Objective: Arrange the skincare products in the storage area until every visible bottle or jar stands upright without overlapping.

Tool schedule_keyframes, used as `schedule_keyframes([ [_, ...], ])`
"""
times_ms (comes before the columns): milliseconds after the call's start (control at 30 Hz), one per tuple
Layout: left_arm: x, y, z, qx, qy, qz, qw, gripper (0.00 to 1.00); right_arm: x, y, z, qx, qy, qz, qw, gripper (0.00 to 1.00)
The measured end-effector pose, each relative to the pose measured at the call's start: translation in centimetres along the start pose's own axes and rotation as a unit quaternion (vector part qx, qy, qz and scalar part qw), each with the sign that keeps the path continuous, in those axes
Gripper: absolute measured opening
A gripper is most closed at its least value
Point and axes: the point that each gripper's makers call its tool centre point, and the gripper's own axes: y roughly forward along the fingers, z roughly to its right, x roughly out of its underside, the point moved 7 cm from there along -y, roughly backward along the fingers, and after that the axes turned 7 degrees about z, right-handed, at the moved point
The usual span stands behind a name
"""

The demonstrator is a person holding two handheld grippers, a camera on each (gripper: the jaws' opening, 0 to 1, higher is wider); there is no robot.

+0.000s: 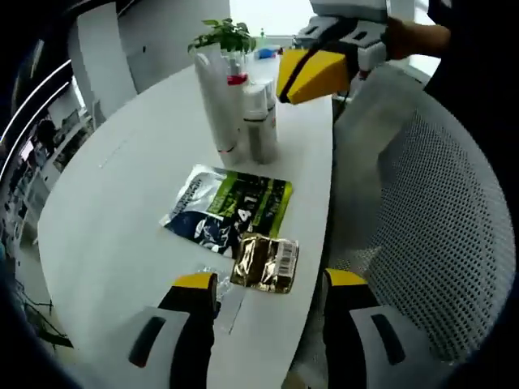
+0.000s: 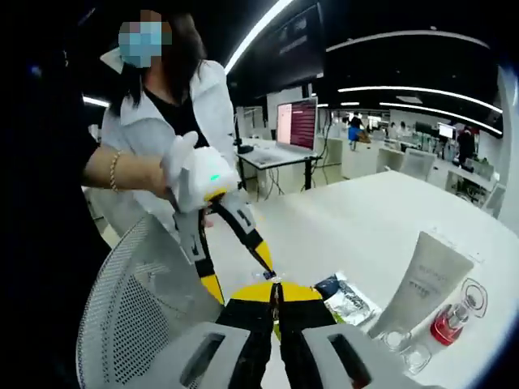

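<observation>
Bottles (image 1: 243, 109) are seen upright at the table's (image 1: 105, 211) far end, tubes touching. Two sachets (image 1: 235, 203) lie flat near the left gripper (image 1: 272, 312), jaws held wide, nothing between. Right gripper (image 2: 276, 312) is closed, empty, raised beside the bottles. Step: betw. placements, prob. Next: bottles w/ contact to be spaced apart.

Left gripper view is bright, with blown-out daylight from a window (image 1: 268, 14) washing the white table (image 1: 122, 211); shadows are soft; right gripper view is dimmer, lit by ceiling strips (image 2: 413, 87); fisheye bending and blur grow toward both edges.
</observation>
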Motion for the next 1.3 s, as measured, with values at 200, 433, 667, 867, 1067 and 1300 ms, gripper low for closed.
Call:
schedule_keyframes([
  [200,0.1,2.4,-0.8,0.014,0.019,-0.015,0.9996,0.53,1.4,-1.3,0.0,0.008,-0.009,-0.046,0.9989,0.27],
  [433,0.9,2.9,-1.4,0.022,0.011,-0.034,0.9991,0.52,2.1,-2.3,0.1,0.02,0.008,-0.051,0.9985,0.34],
  [667,1.5,3.3,-1.4,0.026,0.008,-0.042,0.9988,0.53,2.2,-2.4,-0.1,0.021,0.014,-0.048,0.9985,0.41],
  [867,1.4,3.3,-1.3,0.038,-0.002,-0.047,0.9982,0.49,2.4,-2.6,-0.1,0.023,0.019,-0.046,0.9985,0.42],
  [1067,1.5,3.3,-1.5,0.034,-0.017,-0.052,0.9979,0.42,2.6,-2.8,0.0,0.028,0.026,-0.041,0.9984,0.42],
  [1300,1.3,3.2,-1.4,0.033,-0.016,-0.049,0.9981,0.42,2.9,-2.9,0.0,0.028,0.03,-0.042,0.9982,0.42],
])
